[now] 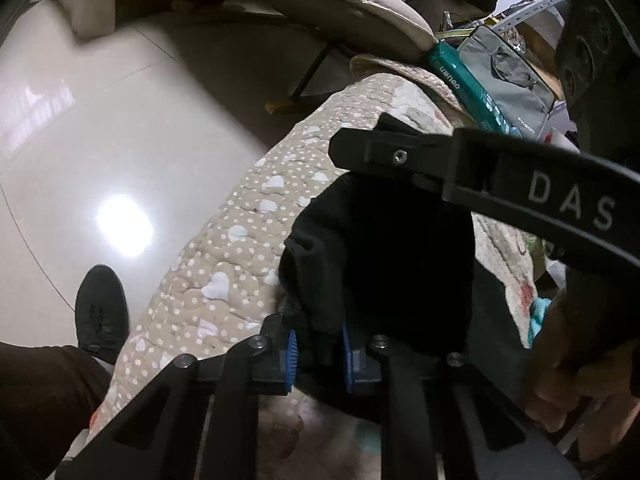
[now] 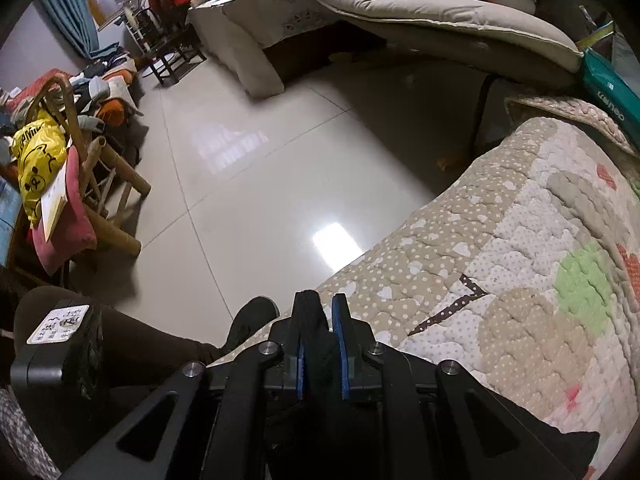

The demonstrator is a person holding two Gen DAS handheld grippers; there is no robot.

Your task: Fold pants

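Observation:
The black pants (image 1: 400, 260) lie bunched on a beige quilt with white hearts and dots (image 1: 224, 248). My left gripper (image 1: 318, 344) is shut on a fold of their ribbed edge, which is pinched between the blue pads (image 1: 292, 360). Above the pants, a black bar of the other gripper's frame (image 1: 520, 192) crosses the left wrist view. In the right wrist view my right gripper (image 2: 322, 312) is shut on a strip of the black pants (image 2: 310, 312) that stands up between its blue pads (image 2: 342, 344). More black cloth (image 2: 552, 440) hangs below it over the quilt (image 2: 520, 240).
The quilt's edge drops to a glossy tiled floor (image 2: 248, 168). A person's dark shoe (image 1: 102, 312) and leg (image 2: 140, 340) stand by that edge, and a hand (image 1: 580, 360) shows at the right. A bamboo chair with a yellow bag (image 2: 36, 160) stands at the left, with cushions and bags (image 1: 504, 76) behind the quilt.

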